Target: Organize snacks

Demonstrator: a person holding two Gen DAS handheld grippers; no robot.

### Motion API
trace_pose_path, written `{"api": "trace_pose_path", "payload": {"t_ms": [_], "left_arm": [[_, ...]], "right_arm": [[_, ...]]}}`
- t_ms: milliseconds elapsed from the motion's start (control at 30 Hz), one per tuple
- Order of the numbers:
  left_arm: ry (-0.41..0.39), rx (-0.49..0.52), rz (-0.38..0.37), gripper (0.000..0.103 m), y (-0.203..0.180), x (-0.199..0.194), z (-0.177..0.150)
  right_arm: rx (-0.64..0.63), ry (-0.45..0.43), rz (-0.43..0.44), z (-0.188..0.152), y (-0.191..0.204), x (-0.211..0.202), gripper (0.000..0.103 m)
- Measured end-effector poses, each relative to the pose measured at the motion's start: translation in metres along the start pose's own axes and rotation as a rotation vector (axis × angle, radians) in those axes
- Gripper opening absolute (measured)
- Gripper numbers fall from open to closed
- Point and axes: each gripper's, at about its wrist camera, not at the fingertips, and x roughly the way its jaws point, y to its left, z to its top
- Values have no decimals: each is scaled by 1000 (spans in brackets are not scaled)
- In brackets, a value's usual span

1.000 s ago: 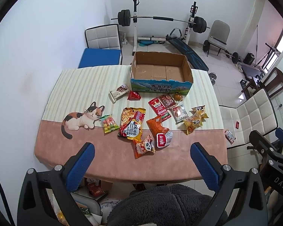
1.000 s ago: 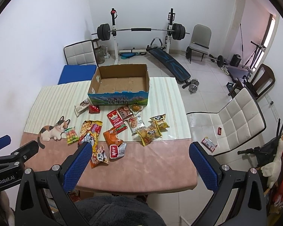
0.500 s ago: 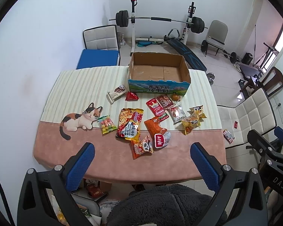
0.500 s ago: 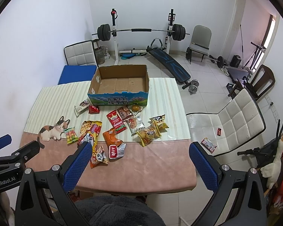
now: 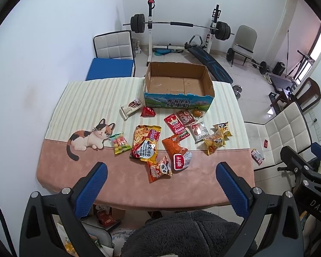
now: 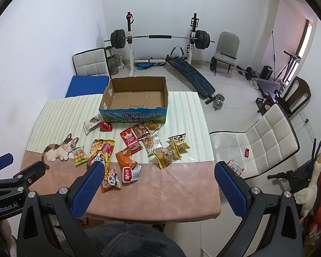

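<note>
Several snack packets lie scattered mid-table: a big noodle bag, an orange bag, a panda packet, a candy pack, a red packet, yellow bags and a wafer pack. Behind them stands an empty cardboard box with a blue printed front. My left gripper hovers open over the near table edge, holding nothing. My right gripper is also open and empty, above the near right part of the table, with the noodle bag beside its left finger.
The table wears a pink and striped cloth with a cat picture. White padded chairs stand to the right and behind. A barbell rack, a sit-up bench and dumbbells fill the room beyond. A grey fuzzy sleeve shows at the bottom.
Both grippers have shifted only slightly; the table scene drifted a little in the left view. Nothing was picked up or moved.
</note>
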Motion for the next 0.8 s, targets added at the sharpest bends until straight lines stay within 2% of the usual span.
{"api": "trace_pose_path", "payload": {"t_ms": [500, 667, 800], "left_arm": [[2, 2, -1, 103, 0, 0, -1], [1, -2, 2, 103, 1, 1, -1], [-8, -29, 26, 103, 20, 20, 4]], "right_arm": [[5, 8, 3, 0, 3, 2, 103], [41, 23, 17, 0, 6, 12, 103], [90, 50, 34, 0, 10, 35, 103]]}}
